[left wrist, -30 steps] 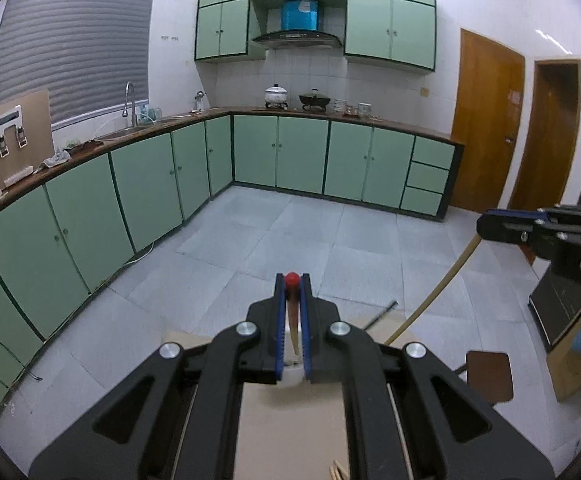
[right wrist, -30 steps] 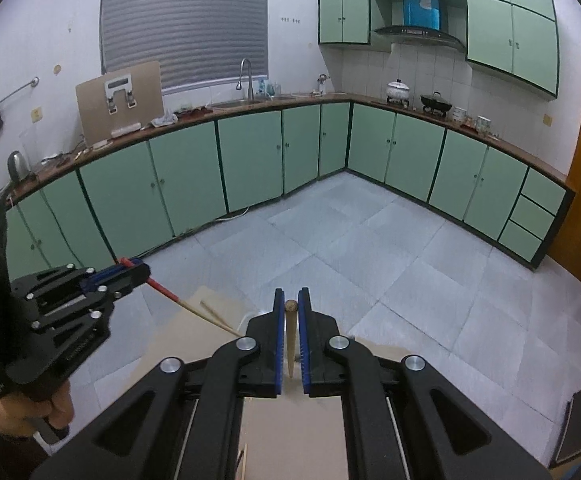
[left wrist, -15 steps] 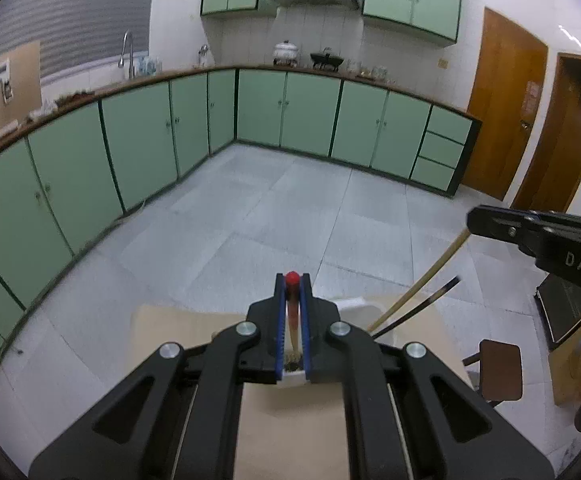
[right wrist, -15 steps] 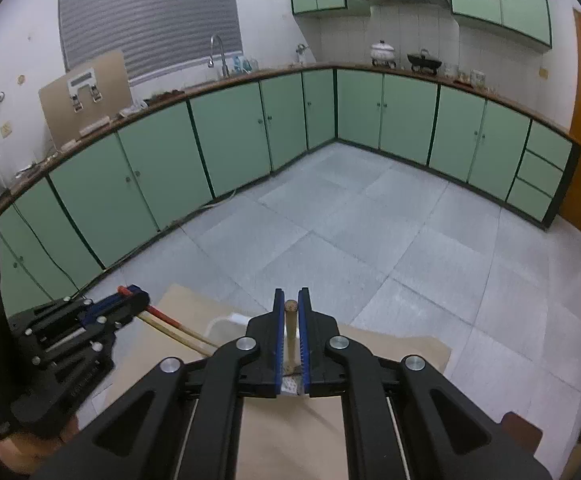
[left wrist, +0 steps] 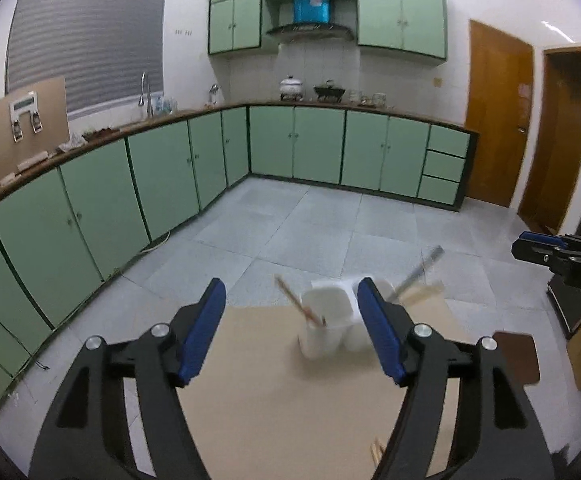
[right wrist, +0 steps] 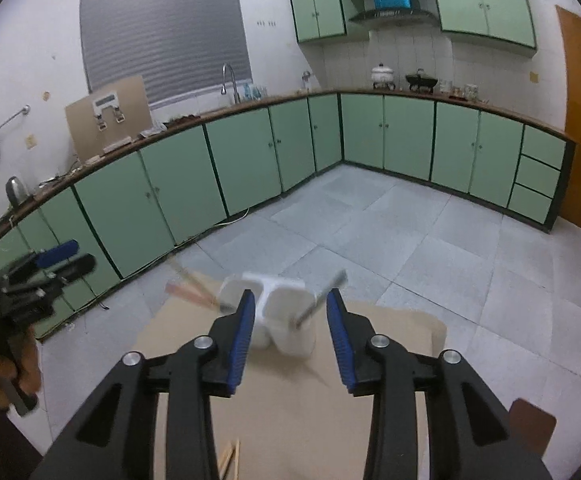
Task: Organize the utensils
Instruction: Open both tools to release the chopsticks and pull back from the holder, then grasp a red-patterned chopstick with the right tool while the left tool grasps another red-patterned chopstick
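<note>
While tilted left, chopsticks (left wrist: pixel 296 300) stand in white holder (left wrist: pixel 324 320).

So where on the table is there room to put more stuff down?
The tan table is bare between the white holder and the loose sticks at the near edge. It is crowded at the far edge, around the holder.

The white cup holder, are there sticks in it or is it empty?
Not empty. In the white cup holder, wooden chopsticks lean out of the left cup, and a grey utensil pokes from the right one.
</note>
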Tool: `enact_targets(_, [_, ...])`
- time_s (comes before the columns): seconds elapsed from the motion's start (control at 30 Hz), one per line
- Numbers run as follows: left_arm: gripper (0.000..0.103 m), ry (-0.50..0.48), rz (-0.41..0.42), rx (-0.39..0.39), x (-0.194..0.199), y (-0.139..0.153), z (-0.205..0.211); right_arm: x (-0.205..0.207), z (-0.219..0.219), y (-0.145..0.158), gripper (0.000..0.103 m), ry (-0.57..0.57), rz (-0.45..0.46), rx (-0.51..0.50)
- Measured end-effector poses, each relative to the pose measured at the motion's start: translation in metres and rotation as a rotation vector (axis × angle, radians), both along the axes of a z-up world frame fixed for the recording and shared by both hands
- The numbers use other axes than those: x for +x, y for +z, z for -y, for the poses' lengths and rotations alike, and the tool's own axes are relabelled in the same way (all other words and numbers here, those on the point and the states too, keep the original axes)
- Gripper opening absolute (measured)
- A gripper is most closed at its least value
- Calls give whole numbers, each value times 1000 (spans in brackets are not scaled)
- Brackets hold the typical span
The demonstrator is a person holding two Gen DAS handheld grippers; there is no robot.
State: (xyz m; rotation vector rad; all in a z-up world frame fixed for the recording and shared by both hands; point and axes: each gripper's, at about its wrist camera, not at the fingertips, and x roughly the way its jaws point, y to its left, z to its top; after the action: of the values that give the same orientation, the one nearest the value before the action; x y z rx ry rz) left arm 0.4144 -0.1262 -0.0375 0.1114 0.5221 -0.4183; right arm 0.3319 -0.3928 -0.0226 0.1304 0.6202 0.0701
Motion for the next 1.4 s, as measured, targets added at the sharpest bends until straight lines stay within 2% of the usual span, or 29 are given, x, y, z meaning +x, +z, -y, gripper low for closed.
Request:
enact_targets(0.17, [72, -2, 3, -10, -94, -53, -31, -101, -13, -61, 38, -26, 21, 14])
enact_targets(0.3, [73, -6, -34, -53, -173, -119, -47, -189, -44, -143, 38, -56, -26, -9])
enact_targets(0.43, [72, -42, -109, -41, -224, -178, -40, -242, -78, -208, 38, -22, -99, -35])
enact_targets(0.5, [71, -51, -129, -33, -244, -202, -33, -257, -96, -227, 38, 5, -118, -65])
enact_targets(0.57, [71, -73, -161, -33, -253, -220, -28, -267, -107, -240, 38, 19, -133, -52])
enact_targets(0.67, [66, -79, -212, -1, -261, -248, -20, -267, -114, -249, 38, 25, -147, -59])
enact_targets(0.77, [62, -93, -232, 44, -259, -262, -15, -261, -113, -251, 38, 31, -154, -46])
enact_targets(0.87, [58, -95, -241, 56, -255, -268, -15, -251, -115, -257, 38, 58, -169, -49])
enact_targets(1.03, [57, -80, -252, 28, -250, -265, -19, -234, -118, -260, 37, 65, -151, -72])
enact_targets(1.07, [57, -82, -252, 30, -251, -266, -17, -231, -118, -261, 35, 65, -149, -76])
enact_targets(1.1, [57, -88, -254, 37, -252, -268, -14, -229, -118, -261, 27, 59, -147, -81])
enact_targets(1.13, [57, -94, -256, 42, -256, -271, -10, -227, -118, -261, 12, 52, -145, -92])
enact_targets(1.17, [57, -100, -258, 46, -256, -272, -7, -227, -117, -262, 6, 43, -144, -102])
enact_targets(1.3, [56, -118, -256, 55, -255, -273, 1, -234, -88, -263, 6, -61, -156, -63])
enact_targets(1.4, [56, -123, -247, 67, -258, -275, 7, -242, -76, -261, 6, -87, -164, -39])
